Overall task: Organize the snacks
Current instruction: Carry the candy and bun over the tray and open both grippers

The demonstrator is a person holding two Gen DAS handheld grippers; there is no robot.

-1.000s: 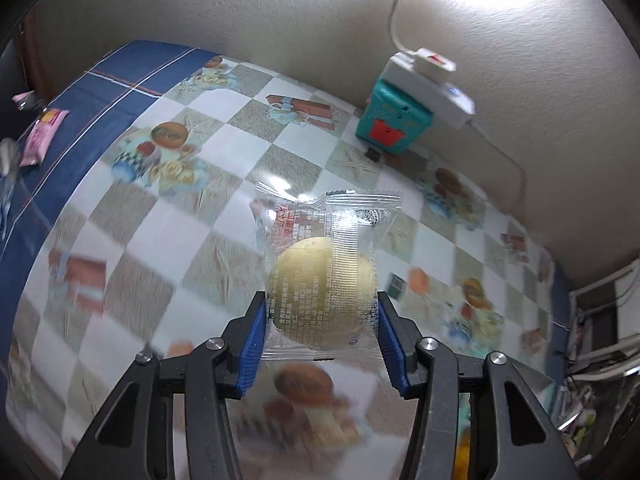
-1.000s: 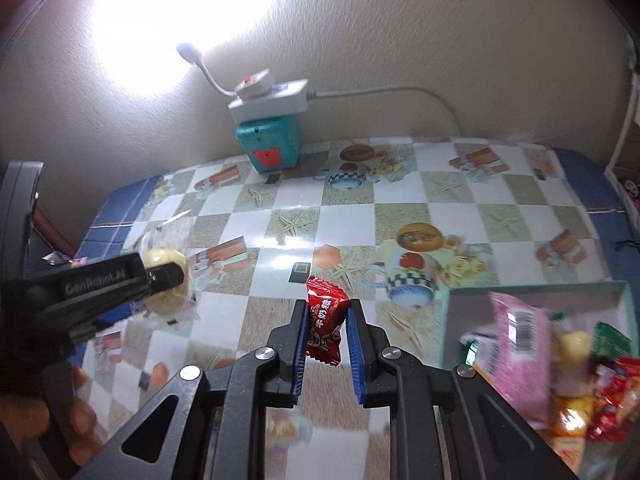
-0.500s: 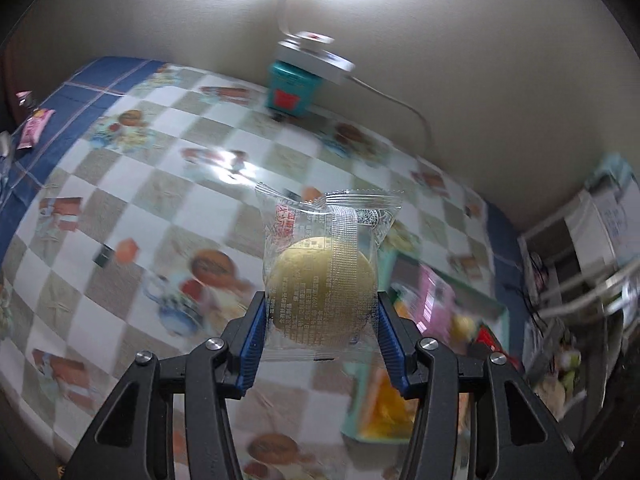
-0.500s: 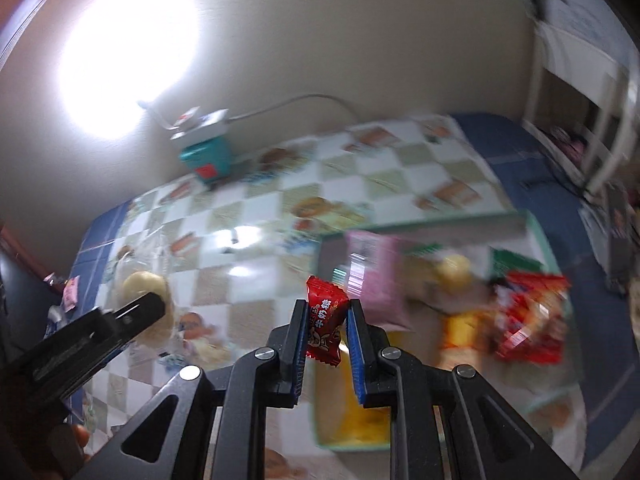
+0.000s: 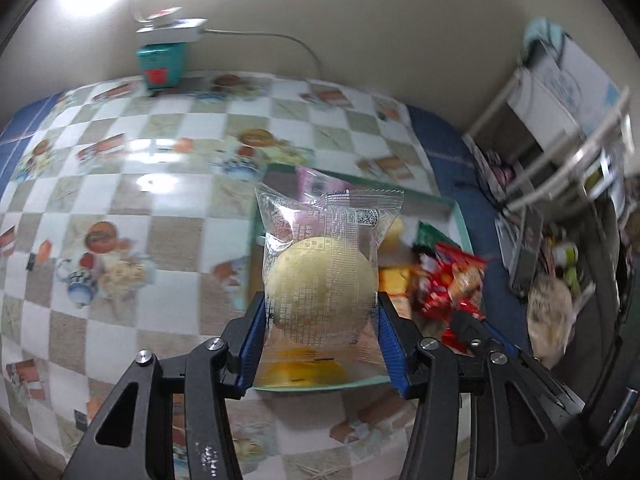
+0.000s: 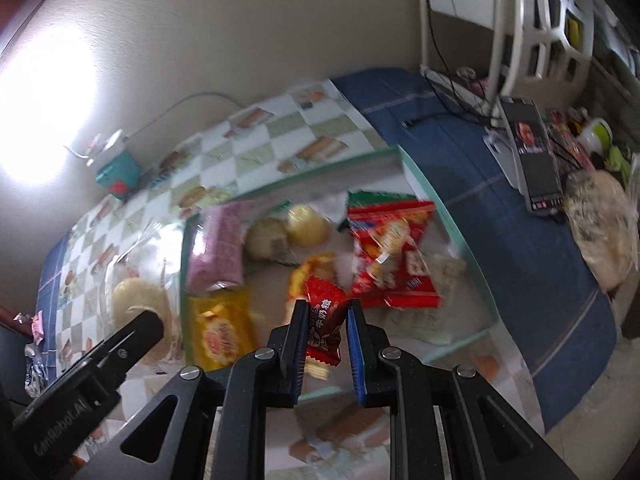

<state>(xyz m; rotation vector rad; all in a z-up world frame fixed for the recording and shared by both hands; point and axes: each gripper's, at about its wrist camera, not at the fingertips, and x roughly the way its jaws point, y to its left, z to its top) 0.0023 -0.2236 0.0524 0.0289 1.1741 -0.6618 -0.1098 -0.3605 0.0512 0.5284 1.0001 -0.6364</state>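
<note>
My left gripper [image 5: 320,322] is shut on a clear packet holding a round yellow cake [image 5: 322,280], held above the near end of a green-rimmed tray [image 5: 456,210]. My right gripper [image 6: 323,330] is shut on a small red candy packet [image 6: 324,322], also over the tray [image 6: 416,178]. The tray holds a pink packet [image 6: 218,252], two round cakes [image 6: 288,228], a yellow packet [image 6: 220,332] and a large red snack bag [image 6: 394,252]. In the right wrist view the left gripper's finger [image 6: 116,354] and its cake [image 6: 138,304] show at the lower left.
The tray lies on a checked tablecloth [image 5: 120,200] with a blue border. A teal box with a white power strip [image 5: 164,56] stands by the wall. A phone [image 6: 534,152], a white rack [image 6: 548,24] and clutter lie right of the table.
Both grippers swept to the right across the table with their packets still held. The tray, earlier at the right edge of both views, now lies directly beneath the fingers.
</note>
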